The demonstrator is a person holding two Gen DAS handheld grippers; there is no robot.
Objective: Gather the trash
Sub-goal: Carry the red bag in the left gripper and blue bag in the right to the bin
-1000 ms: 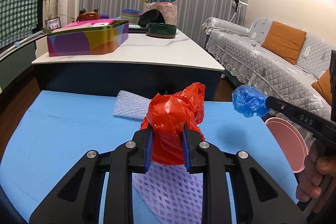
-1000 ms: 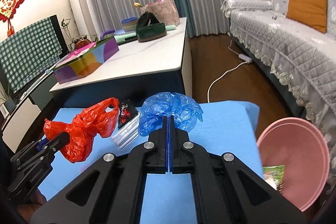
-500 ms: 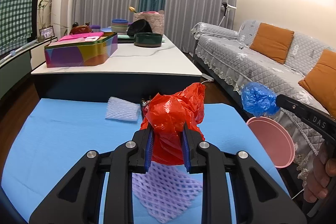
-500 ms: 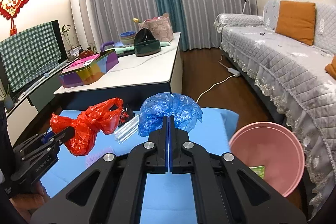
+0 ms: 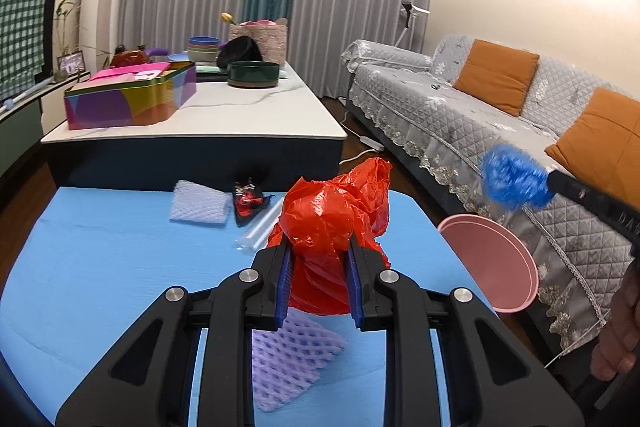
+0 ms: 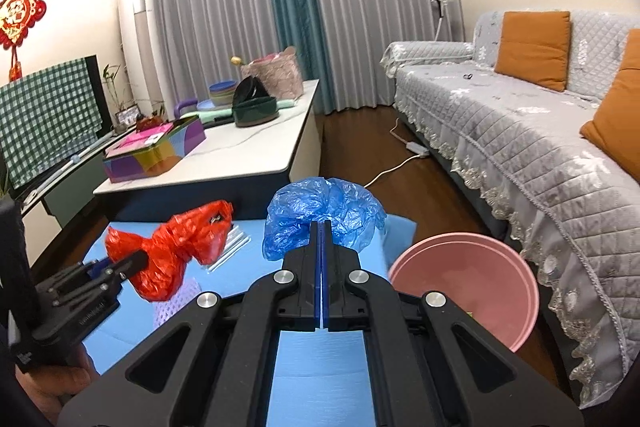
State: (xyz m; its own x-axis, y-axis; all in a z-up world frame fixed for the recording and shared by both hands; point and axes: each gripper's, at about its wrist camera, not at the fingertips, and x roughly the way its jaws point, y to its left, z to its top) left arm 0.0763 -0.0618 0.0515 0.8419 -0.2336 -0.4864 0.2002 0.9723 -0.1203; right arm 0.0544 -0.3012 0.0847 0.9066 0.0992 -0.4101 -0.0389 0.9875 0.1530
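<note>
We see the left gripper (image 5: pixel 319 259) clamping a crumpled red plastic bag (image 5: pixel 334 227) above the blue table (image 5: pixel 100 267), while the right gripper (image 6: pixel 322 227), fingers nearly together, pinches a blue plastic bag (image 6: pixel 320 215) near the pink bin (image 6: pixel 472 283).

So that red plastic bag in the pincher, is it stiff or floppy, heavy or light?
Probably floppy: the red bag is crumpled and sags below the left gripper. Likely light, since thin film bunched between two fingers holds it off the blue mat. It may spring open once released.

Crumpled red bag (image 5: pixel 334 227) and blue bag (image 6: pixel 322 213) held aloft.
</note>
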